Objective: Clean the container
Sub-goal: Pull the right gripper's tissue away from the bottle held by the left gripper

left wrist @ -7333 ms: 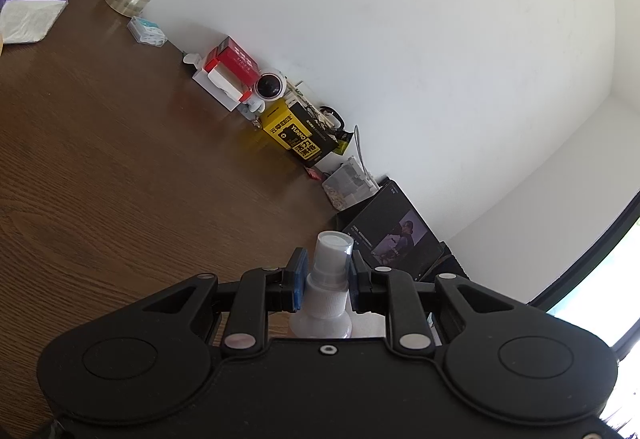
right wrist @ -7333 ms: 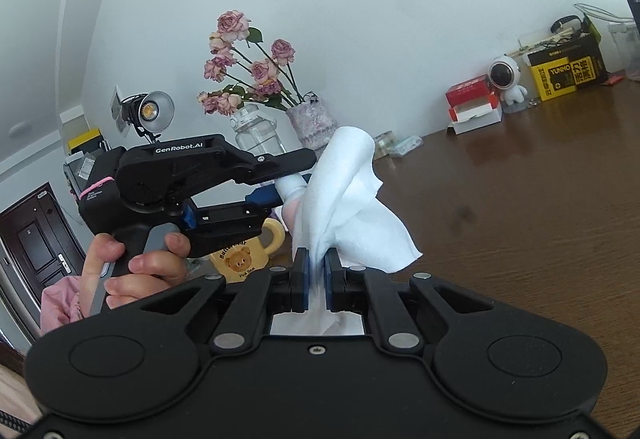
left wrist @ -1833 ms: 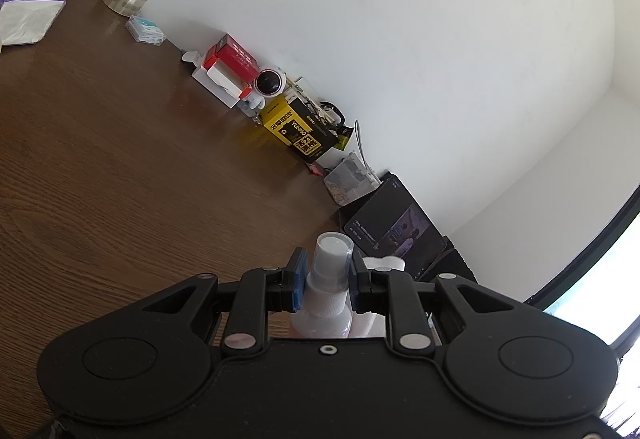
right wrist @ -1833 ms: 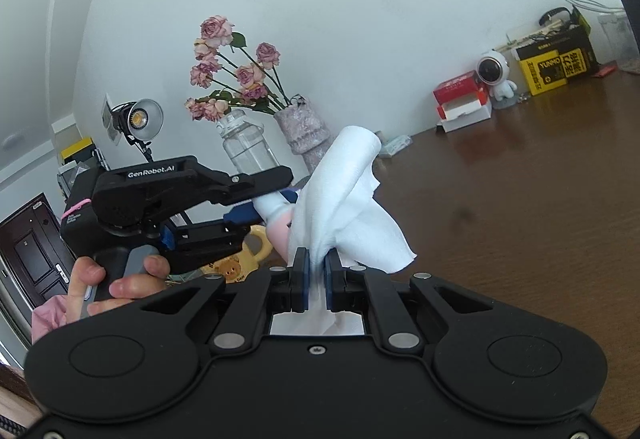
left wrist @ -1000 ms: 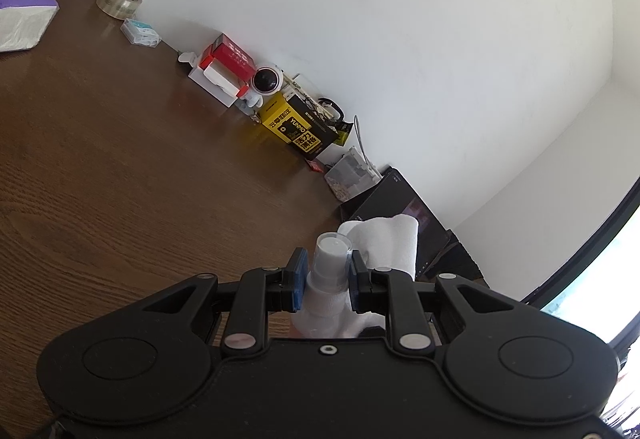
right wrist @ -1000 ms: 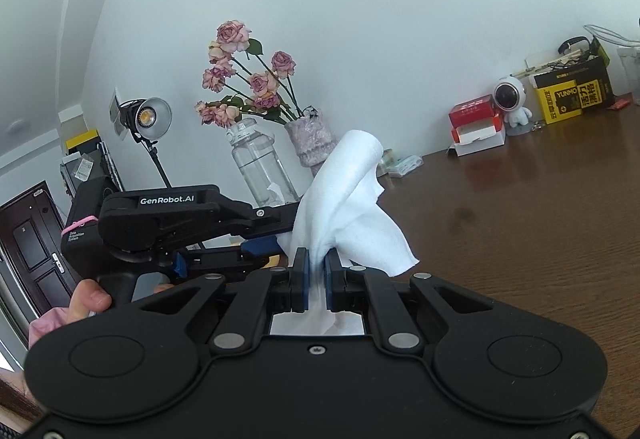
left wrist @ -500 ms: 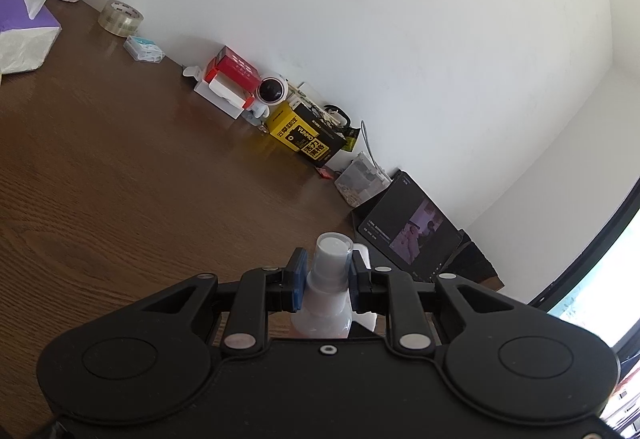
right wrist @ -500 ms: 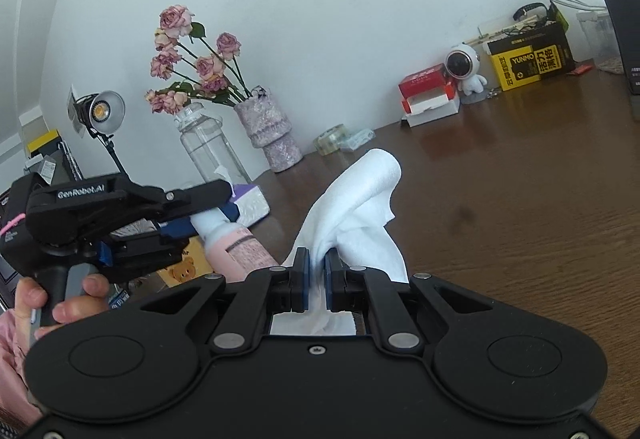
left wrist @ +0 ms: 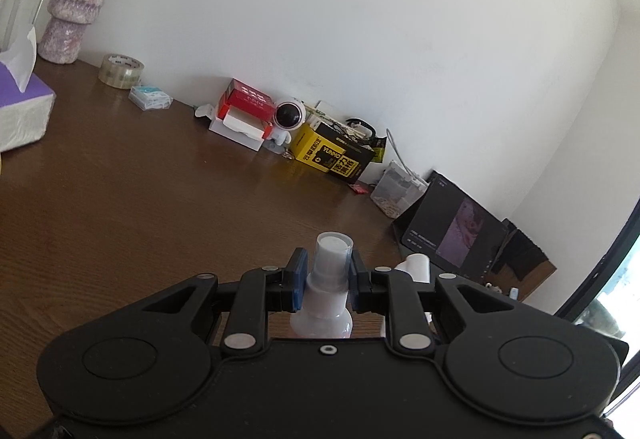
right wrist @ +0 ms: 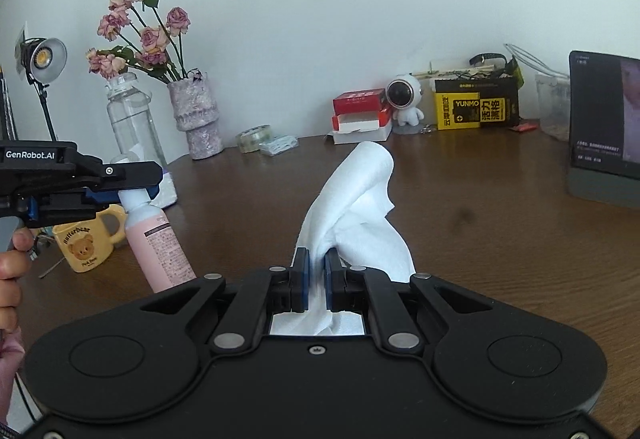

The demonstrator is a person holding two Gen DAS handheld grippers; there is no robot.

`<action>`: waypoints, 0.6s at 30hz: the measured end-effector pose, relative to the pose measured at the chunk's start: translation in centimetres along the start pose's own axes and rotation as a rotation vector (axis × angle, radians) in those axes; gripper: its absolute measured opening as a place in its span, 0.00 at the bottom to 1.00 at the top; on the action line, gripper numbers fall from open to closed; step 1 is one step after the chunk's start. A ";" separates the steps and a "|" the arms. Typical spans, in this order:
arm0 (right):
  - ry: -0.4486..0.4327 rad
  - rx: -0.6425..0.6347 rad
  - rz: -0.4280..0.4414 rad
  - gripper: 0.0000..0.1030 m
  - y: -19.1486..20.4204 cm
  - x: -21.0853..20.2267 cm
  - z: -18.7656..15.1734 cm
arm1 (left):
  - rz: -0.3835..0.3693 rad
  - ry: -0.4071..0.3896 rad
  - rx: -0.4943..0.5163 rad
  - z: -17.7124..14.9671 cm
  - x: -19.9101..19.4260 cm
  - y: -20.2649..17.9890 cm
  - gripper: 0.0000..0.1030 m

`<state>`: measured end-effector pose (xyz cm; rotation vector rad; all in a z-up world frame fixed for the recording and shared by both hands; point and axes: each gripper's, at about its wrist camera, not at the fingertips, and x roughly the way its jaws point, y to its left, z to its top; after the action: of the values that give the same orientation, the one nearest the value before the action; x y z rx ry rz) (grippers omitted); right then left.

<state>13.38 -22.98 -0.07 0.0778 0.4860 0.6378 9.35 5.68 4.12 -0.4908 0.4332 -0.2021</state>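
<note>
The left tongs [left wrist: 326,275] were clamped on the neck of a pink spray bottle [right wrist: 158,243], which hung tilted above the brown bench [right wrist: 480,239] just in front of a yellow bear mug [right wrist: 86,243]. The right tongs [right wrist: 316,279] were pinched shut on a white cloth [right wrist: 356,207] (its free end standing up in a loose fold), held apart from the bottle.

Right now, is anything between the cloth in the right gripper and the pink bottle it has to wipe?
Nothing visible. The white cloth and the pink bottle, held by the left gripper, are separated only by open air above bare table.
</note>
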 end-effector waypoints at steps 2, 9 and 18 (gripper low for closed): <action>0.019 -0.027 -0.017 0.08 0.0 0.9 0.2 | 0.037 -0.013 0.054 0.1 1.0 -0.4 0.20; 0.102 -0.142 -0.111 0.08 0.6 5.1 0.7 | 0.143 -0.023 0.180 0.0 4.9 -1.0 0.20; 0.110 -0.144 -0.089 0.08 0.8 5.9 0.4 | 0.191 -0.017 0.244 -1.1 6.5 -1.3 0.20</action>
<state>17.16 -18.84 -1.99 -0.1154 0.5448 0.5897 14.59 2.19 1.64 -0.2099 0.4300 -0.0651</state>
